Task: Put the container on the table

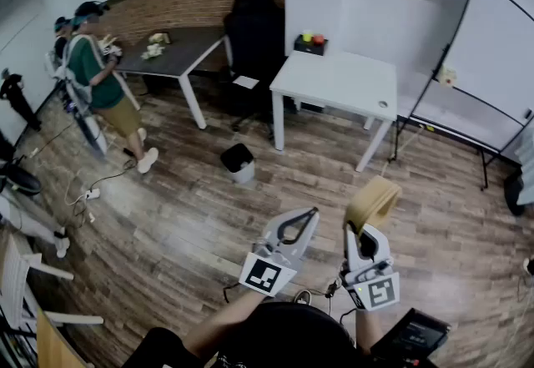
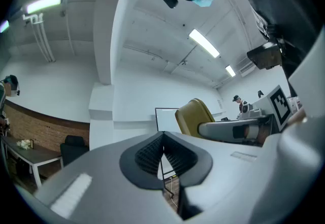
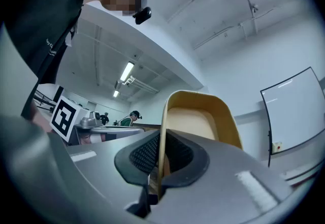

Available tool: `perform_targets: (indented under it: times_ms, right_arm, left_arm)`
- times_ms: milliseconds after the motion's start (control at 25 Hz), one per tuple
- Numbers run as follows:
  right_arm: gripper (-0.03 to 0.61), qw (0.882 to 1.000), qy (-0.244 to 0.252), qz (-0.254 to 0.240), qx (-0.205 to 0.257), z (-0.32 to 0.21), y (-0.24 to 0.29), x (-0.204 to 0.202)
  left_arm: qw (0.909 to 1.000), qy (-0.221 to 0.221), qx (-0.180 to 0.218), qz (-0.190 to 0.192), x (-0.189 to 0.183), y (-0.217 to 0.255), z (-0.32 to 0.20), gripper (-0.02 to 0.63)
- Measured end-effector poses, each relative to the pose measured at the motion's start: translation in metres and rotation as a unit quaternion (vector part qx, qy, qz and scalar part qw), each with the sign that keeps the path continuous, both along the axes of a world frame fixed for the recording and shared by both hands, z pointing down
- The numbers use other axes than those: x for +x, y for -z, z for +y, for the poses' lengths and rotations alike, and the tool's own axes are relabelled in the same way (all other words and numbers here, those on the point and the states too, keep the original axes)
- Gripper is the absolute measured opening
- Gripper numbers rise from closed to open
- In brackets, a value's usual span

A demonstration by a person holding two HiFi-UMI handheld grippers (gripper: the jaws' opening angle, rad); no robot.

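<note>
Head view: right claw (image 1: 360,233) grips the container (image 1: 373,201) by its rim, left claw (image 1: 310,216) closed on nothing, bench (image 1: 342,83) well apart, so placing remains.

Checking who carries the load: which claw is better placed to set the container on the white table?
Right. The right claw is shut on the wall of the yellow container; the left claw is shut and empty. The white table stands ahead.

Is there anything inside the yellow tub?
Empty, as far as shows. The right tool pinches the yellow tub by its wall, and the inside facing the right gripper view is bare.
</note>
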State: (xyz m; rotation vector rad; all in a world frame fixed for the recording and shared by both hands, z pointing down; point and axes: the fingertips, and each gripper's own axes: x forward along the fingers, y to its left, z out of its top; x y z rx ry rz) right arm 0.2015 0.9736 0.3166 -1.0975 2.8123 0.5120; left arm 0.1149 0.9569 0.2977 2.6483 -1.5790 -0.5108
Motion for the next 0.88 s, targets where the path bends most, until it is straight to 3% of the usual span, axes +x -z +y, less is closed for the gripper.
perform_targets:
  times_ms: [80,120,200,880]
  right_arm:
    - [0.023,0.997,0.043,-0.044,-0.048,-0.043,0.005,-0.017]
    - [0.023,0.995,0.057,-0.049,-0.061,-0.058,0.003,-0.02]
    - [0.023,0.994,0.063,-0.039,-0.076,-0.076,-0.005,-0.02]
    - [0.032,0.995,0.041,-0.031,-0.088,-0.086,-0.003,-0.05]
  left_arm:
    - [0.9933,0.046,0.01,-0.105,-0.003,-0.009,-0.033,0.003]
    - [0.9883,0.06,0.014,-0.139,-0.001,-0.013,-0.046,0.002]
    - [0.9838,0.068,0.02,-0.165,0.007,-0.017,-0.06,0.002]
    - [0.9889,0.031,0.024,-0.143,-0.019,-0.022,-0.075,0.003]
